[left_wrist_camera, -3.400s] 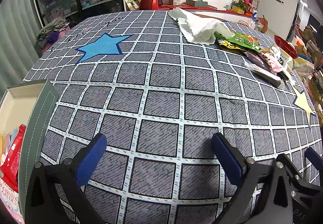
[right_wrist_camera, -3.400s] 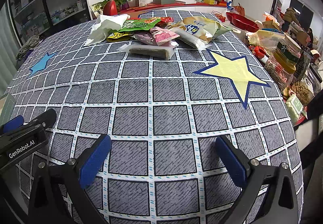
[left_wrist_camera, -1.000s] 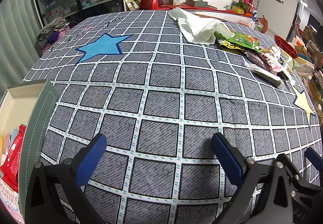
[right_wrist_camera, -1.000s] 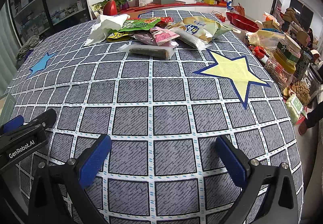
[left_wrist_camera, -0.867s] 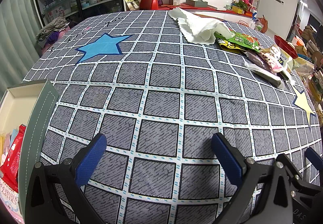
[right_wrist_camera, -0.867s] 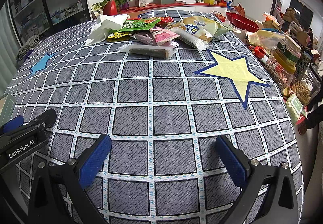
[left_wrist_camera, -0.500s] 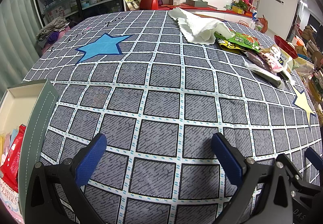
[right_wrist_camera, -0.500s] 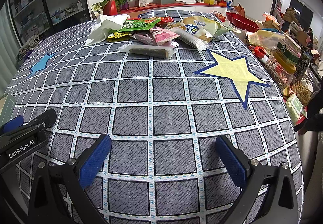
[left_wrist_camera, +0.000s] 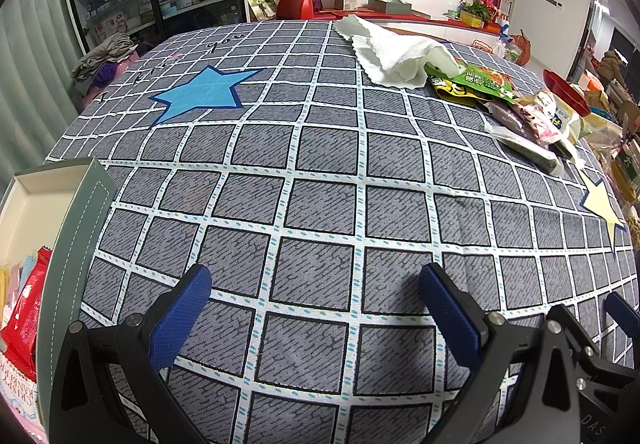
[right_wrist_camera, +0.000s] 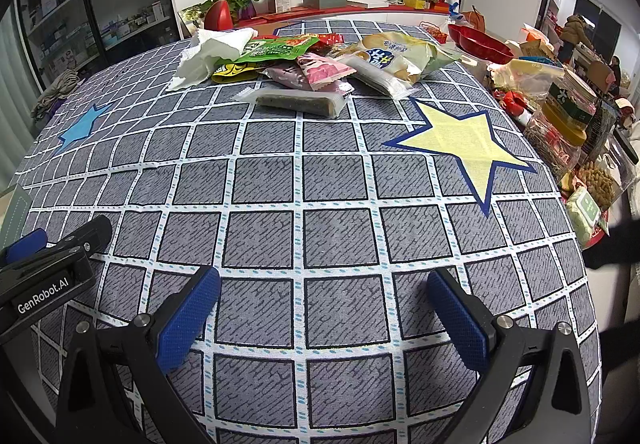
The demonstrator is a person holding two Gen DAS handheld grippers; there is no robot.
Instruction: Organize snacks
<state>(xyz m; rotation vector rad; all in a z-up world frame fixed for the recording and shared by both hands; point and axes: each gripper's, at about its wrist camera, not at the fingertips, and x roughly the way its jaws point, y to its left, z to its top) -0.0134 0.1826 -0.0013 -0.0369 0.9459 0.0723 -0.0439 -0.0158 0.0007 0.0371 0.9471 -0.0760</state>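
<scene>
Grey checked tablecloth (right_wrist_camera: pixel 320 179) mostly bare; the pile of crinkly snack packets (right_wrist_camera: pixel 320 71) sits far ahead. Right gripper (right_wrist_camera: pixel 322 302) looks nearer, left gripper (left_wrist_camera: pixel 316 298) further off, both wide open, empty. Closest: the clear-wrapped dark bar (right_wrist_camera: pixel 296 101), lying crosswise, probably first pick.

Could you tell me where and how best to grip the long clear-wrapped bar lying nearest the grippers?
Probably across the middle of the clear-wrapped bar, from above with jaws spanning its narrow width. It lies flat and apart from the snack pile, long sides exposed.
</scene>
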